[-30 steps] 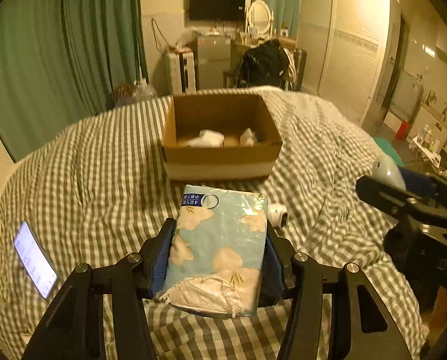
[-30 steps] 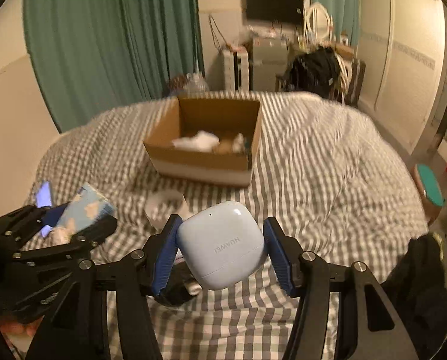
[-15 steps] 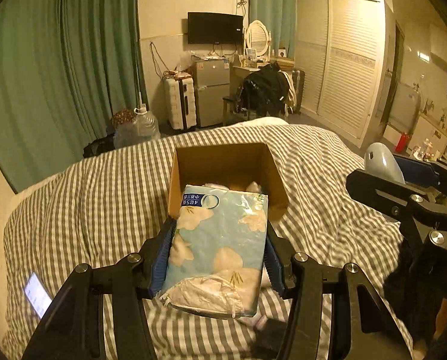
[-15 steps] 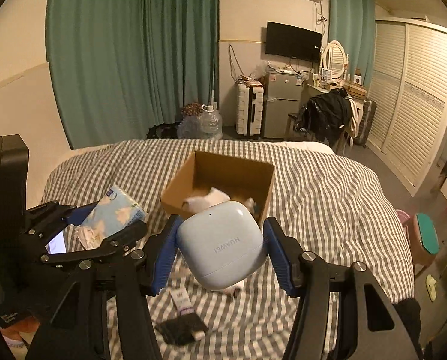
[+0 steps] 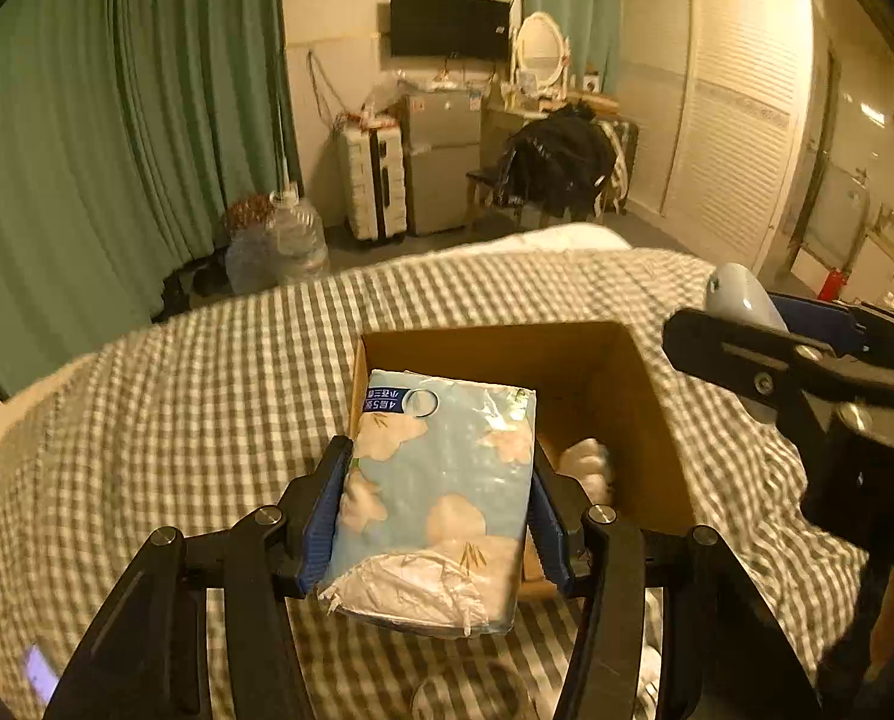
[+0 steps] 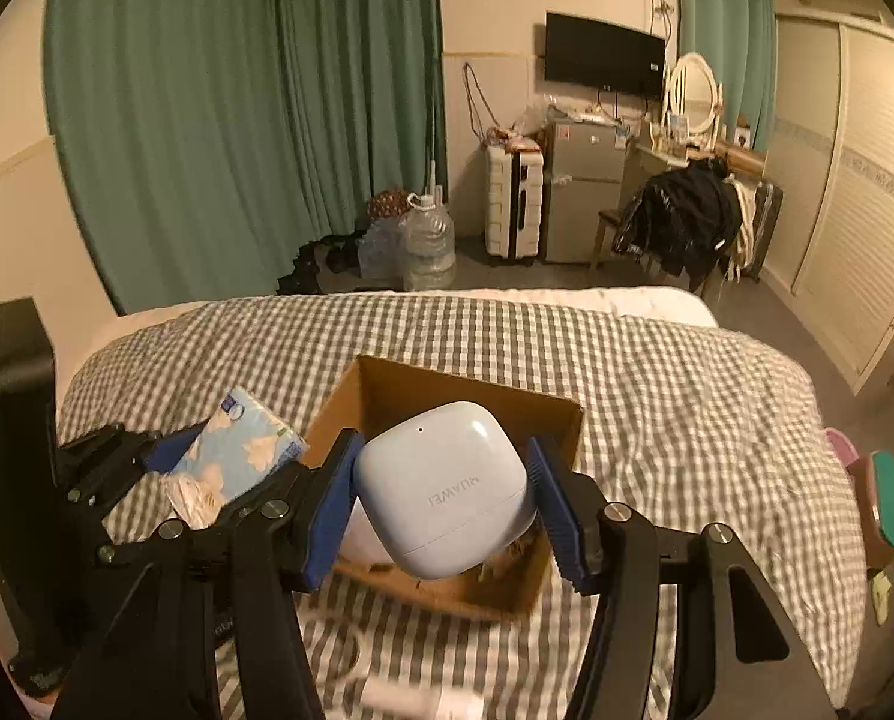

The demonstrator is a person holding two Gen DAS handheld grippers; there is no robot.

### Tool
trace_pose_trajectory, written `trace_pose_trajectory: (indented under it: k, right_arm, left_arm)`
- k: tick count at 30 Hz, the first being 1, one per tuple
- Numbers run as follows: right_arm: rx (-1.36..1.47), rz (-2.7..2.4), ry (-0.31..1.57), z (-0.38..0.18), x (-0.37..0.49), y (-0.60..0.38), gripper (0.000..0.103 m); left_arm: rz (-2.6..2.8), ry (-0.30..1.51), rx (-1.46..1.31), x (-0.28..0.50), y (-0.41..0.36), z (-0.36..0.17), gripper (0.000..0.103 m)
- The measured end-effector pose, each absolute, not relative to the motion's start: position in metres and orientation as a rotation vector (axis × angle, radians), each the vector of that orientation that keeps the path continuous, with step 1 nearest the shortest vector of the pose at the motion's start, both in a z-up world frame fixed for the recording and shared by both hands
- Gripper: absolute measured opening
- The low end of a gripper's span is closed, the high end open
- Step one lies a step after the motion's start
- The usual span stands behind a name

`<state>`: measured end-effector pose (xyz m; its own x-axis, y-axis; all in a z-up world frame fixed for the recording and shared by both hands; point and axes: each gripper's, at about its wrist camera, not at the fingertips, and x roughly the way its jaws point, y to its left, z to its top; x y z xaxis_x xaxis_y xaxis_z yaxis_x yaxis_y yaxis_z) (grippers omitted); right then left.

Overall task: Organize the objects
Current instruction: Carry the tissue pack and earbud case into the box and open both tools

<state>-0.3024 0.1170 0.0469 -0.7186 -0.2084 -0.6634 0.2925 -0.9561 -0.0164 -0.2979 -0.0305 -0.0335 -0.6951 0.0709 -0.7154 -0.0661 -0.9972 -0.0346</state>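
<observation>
My left gripper (image 5: 438, 516) is shut on a light blue tissue pack (image 5: 441, 480) with a flower print and holds it over the near left part of an open cardboard box (image 5: 645, 396). My right gripper (image 6: 441, 504) is shut on a pale blue earbud case (image 6: 447, 489) and holds it above the same box (image 6: 399, 384). The tissue pack (image 6: 237, 450) and left gripper show at the left of the right wrist view. The earbud case (image 5: 741, 294) shows at the right of the left wrist view. White crumpled items (image 5: 588, 462) lie inside the box.
The box sits on a bed with a grey checked cover (image 5: 207, 396). A lit phone (image 5: 39, 672) lies on the cover at the lower left. A small white object (image 6: 417, 702) lies on the cover near me. Beyond the bed stand green curtains, water jugs, a suitcase and a fridge.
Both grippers have moved forward and up toward the box with their loads still held. The box is now directly under both grippers.
</observation>
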Motion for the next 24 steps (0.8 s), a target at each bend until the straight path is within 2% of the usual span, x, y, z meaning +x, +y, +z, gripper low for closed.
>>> trace_pose_trajectory:
  k: [3,12,17,20,21,23,24]
  right_arm:
    - [1.068,-2.662,0.142,0.022,-0.339,0.116,0.056]
    - [1.233,-2.589,0.107,-0.061,-0.388,0.115,0.056]
    - [1.270,-2.574,0.091,-0.079,-0.392,0.119,0.056]
    - [1.277,-2.588,0.085,-0.078,-0.393,0.123,0.057]
    - [1.270,-2.597,0.075,-0.076,-0.393,0.126,0.057]
    - [1.235,-2.609,0.050,-0.064,-0.387,0.129,0.070]
    - [1.207,-2.622,0.045,-0.054,-0.381,0.130,0.073]
  left_arm:
    - [2.779,-0.077,-1.236,-0.319,-0.032,-0.061,0.056]
    - [2.714,-0.096,-1.299,-0.338,-0.024,-0.119,0.056]
    - [2.721,-0.032,-1.291,-0.335,-0.014,-0.130,0.056]
    - [2.700,-0.054,-1.290,-0.334,-0.013,-0.128,0.058]
    - [2.699,-0.066,-1.286,-0.332,-0.014,-0.123,0.060]
    - [2.713,-0.050,-1.272,-0.327,-0.012,-0.113,0.064]
    - [2.731,-0.028,-1.257,-0.323,-0.011,-0.105,0.072]
